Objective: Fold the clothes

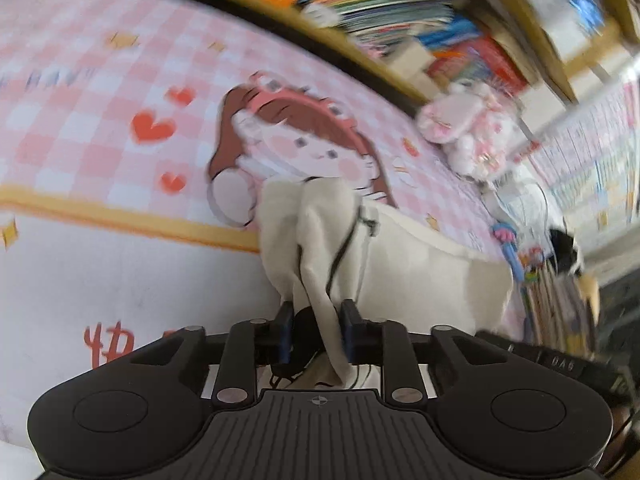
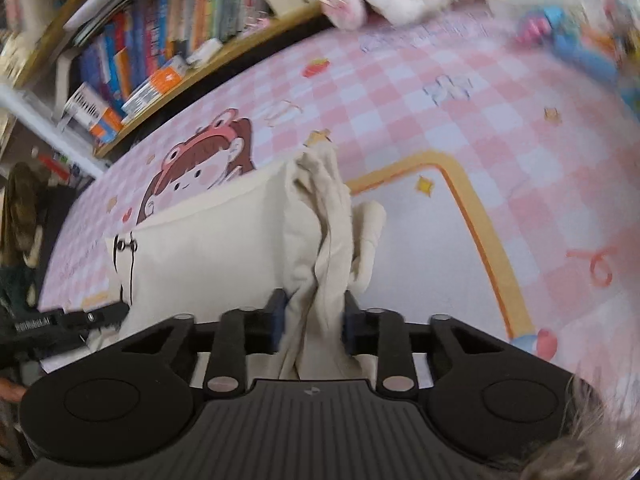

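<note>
A cream garment (image 1: 420,264) with a black drawstring (image 1: 348,236) lies on a pink checked mat (image 1: 100,92). My left gripper (image 1: 317,320) is shut on a bunched corner of it; the cloth runs up from between the fingers. In the right wrist view the same garment (image 2: 224,232) stretches to the left, its drawstring (image 2: 124,252) at the far end. My right gripper (image 2: 312,316) is shut on a gathered fold that fills the gap between its fingers. The left gripper's tip (image 2: 80,318) shows at that view's left edge.
The mat (image 2: 460,92) carries a cartoon girl print and a yellow border. A bookshelf (image 1: 380,4) packed with books runs along its far side. A pink plush toy (image 1: 468,124) and small colourful toys (image 1: 516,248) sit at the mat's end.
</note>
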A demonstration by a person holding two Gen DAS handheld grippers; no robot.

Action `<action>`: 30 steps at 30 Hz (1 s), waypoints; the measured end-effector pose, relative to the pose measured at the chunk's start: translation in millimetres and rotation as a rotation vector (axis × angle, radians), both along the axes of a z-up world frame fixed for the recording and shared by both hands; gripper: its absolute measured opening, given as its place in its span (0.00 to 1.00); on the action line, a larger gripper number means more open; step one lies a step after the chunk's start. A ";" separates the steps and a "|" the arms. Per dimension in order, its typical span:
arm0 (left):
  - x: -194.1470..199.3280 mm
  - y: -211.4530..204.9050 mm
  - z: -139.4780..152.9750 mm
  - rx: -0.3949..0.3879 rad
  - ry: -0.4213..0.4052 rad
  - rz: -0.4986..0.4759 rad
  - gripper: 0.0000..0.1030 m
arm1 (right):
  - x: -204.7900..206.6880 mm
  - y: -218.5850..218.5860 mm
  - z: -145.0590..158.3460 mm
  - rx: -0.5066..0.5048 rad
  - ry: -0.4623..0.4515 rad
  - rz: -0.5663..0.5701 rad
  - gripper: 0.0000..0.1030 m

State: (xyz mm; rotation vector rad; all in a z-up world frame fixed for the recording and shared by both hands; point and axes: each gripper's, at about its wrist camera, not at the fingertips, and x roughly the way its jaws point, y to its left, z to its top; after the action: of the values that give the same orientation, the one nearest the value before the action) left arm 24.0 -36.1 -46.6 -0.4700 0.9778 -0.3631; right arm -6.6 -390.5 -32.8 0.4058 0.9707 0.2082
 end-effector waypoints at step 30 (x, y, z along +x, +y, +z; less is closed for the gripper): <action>-32.4 -23.9 6.4 0.068 -0.010 -0.023 0.21 | -33.7 10.2 13.0 -0.132 -0.093 0.161 0.19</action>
State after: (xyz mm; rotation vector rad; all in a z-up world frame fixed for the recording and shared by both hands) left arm -8.4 -60.0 -40.1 -0.3956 0.9834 -0.3513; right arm -40.3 -380.3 -19.9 0.1954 0.9203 0.3040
